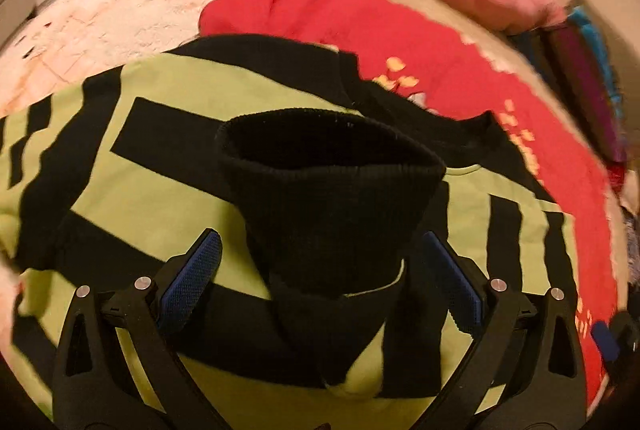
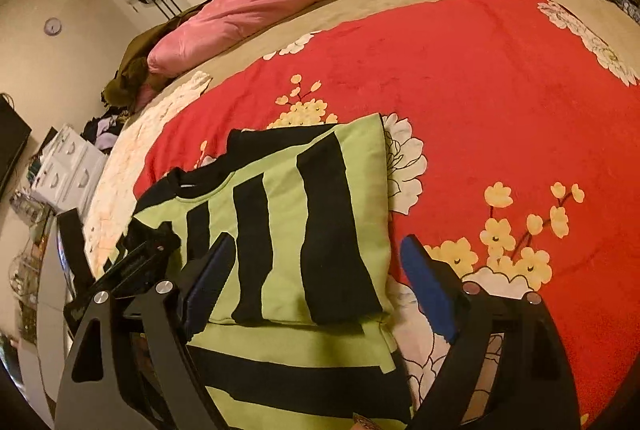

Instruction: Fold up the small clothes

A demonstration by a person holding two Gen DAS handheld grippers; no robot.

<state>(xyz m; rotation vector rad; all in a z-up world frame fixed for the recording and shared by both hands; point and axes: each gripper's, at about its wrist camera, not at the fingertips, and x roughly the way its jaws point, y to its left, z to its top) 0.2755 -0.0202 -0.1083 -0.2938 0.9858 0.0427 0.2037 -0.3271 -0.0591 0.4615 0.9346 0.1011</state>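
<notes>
Blue-padded fingers (image 1: pixel 192 278) of the left gripper (image 1: pixel 322 244) stand wide apart, and a black ribbed cuff (image 1: pixel 332 186) rises between them, touching neither pad. Under it lies the green-and-black sweater (image 1: pixel 160 158), spread on the red floral bedspread (image 1: pixel 440 62). Over on the other side, the right gripper (image 2: pixel 316 250) is spread open too, nothing clamped, hovering over the sweater's folded sleeve (image 2: pixel 304 214). Beyond, a pink pillow (image 2: pixel 256 2) lies at the bed's far edge.

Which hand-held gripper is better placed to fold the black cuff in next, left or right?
Probably the left hand-held gripper: its open jaws straddle the cuff on the sweater. The right one stands open over the far side.
</notes>
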